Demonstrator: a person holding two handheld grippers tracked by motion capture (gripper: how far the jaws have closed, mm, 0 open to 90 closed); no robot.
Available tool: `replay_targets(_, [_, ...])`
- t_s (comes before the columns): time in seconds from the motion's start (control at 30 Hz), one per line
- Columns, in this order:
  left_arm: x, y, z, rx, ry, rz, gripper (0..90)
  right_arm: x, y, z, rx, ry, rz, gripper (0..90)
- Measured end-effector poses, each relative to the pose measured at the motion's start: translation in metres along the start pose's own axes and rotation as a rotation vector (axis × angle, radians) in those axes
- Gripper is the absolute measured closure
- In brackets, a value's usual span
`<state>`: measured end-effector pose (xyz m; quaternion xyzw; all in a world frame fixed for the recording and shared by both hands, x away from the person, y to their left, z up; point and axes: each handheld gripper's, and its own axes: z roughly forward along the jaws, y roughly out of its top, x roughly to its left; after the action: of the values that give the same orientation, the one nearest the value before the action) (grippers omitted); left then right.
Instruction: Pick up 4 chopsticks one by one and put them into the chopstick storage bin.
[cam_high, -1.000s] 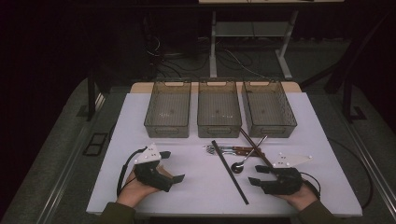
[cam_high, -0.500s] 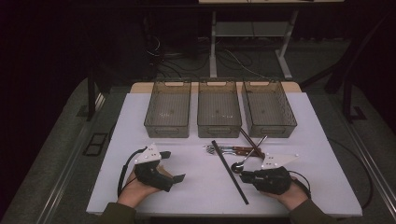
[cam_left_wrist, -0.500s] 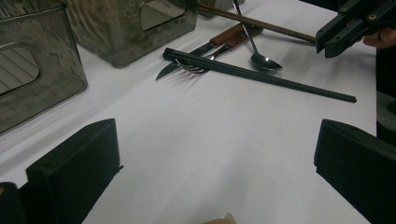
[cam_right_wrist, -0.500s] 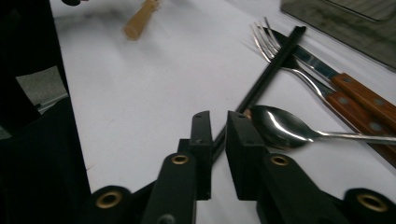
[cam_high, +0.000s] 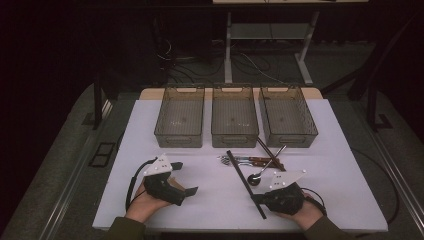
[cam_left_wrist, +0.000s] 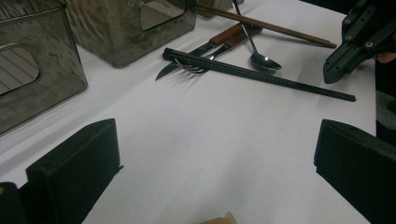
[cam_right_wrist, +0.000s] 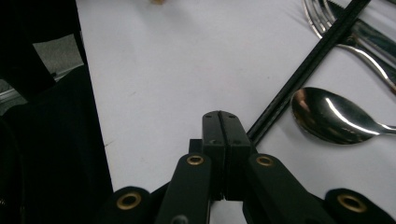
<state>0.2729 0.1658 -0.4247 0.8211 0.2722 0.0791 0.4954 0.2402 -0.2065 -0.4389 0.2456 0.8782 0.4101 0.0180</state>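
Glossy metal spoon (cam_right_wrist: 334, 114); matt black chopstick (cam_right_wrist: 299, 77); smooth white table (cam_right_wrist: 177, 70).

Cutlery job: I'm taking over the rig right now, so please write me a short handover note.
Left gripper: open, empty, low over bare table.
Right gripper: shut, holding nothing that I can see, tips beside the black chopsticks near their near end.
Things: knife, fork, spoon, brown chopsticks and the black pair lie in a heap in front of the bins.
Done: nothing; all three bins are empty.
Left: probably picking up every piece and binning it.
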Motion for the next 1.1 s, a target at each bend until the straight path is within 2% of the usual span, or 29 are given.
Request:
replay_targets(0.33, [0.000, 0.000, 0.000, -0.001, 0.001, -0.001, 0.0, 0.006, -0.001, 0.008, 0.048, 0.009, -0.030, 89.4])
replay_targets(0.77, [0.000, 0.000, 0.000, -0.002, -0.001, -0.004, 0.0, 0.009, -0.002, 0.014, 0.097, 0.016, -0.046, 89.3])
replay_targets(1.1, [0.000, 0.000, 0.000, -0.001, -0.001, -0.004, 0.0, 0.009, -0.002, 0.013, 0.104, 0.018, -0.046, 89.4])
